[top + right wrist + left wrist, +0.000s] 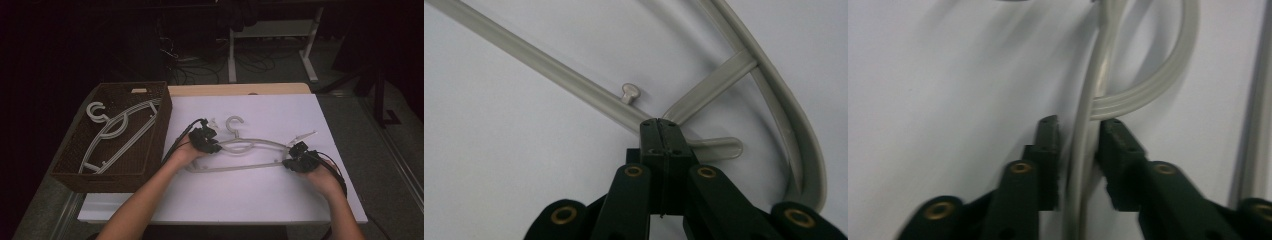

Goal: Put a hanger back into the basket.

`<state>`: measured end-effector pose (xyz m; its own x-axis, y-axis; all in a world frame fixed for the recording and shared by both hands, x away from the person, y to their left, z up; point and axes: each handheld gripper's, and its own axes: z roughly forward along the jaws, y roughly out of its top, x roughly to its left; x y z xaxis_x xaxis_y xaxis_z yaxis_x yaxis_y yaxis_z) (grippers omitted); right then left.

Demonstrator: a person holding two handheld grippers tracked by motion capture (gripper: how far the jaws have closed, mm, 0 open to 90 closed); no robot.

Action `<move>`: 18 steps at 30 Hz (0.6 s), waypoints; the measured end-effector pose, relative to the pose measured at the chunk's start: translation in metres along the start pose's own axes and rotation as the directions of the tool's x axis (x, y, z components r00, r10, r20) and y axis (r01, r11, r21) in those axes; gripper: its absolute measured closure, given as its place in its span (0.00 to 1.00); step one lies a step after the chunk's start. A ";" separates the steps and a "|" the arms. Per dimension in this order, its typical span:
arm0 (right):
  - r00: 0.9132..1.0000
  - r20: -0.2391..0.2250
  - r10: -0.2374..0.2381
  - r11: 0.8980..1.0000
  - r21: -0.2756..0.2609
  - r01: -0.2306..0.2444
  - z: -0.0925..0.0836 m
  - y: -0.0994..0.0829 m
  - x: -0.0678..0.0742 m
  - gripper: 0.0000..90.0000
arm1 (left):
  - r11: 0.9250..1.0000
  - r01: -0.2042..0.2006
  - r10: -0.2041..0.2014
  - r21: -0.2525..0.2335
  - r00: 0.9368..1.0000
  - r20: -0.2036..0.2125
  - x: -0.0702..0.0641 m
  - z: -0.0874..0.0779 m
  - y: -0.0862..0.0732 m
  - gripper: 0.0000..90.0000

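My left claw (1078,145) straddles the pale grey plastic hanger (250,145) – not quite pinching – right claw (663,131) pressed together at its far end.

In the left gripper view the hanger (1083,165) is blurred, and whether the jaws press its bar cannot be told. The top edge cuts off its loop. In the right gripper view the shut jaws hide whatever part of the hanger lies under them.

A dim room: grey floor (390,150), cables (250,62) and white desk legs (310,45) beyond.
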<state>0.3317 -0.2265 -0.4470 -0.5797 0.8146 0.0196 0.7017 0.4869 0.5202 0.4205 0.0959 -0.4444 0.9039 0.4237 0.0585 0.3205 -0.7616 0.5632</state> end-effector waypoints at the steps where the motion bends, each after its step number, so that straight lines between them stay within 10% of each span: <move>1: 1.000 0.000 -0.001 1.000 0.000 0.001 0.000 0.000 0.000 0.99 | 1.000 -0.006 0.006 0.004 1.000 -0.011 0.000 0.000 0.000 0.86; 8: 1.000 0.002 -0.012 1.000 -0.015 0.012 -0.001 0.001 0.001 0.99 | 1.000 -0.028 0.028 -0.004 1.000 -0.002 -0.001 -0.005 0.001 0.89; 18: 0.996 -0.088 -0.021 0.991 -0.133 0.009 -0.018 0.010 0.014 0.86 | 0.992 0.047 -0.050 -0.118 0.998 -0.024 0.000 -0.041 0.009 0.91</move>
<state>0.3230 -0.2165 -0.4263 -0.6288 0.7730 0.0838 0.6350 0.4484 0.6290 0.4113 0.1094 -0.4057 0.8797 0.4730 0.0494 0.3274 -0.6777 0.6584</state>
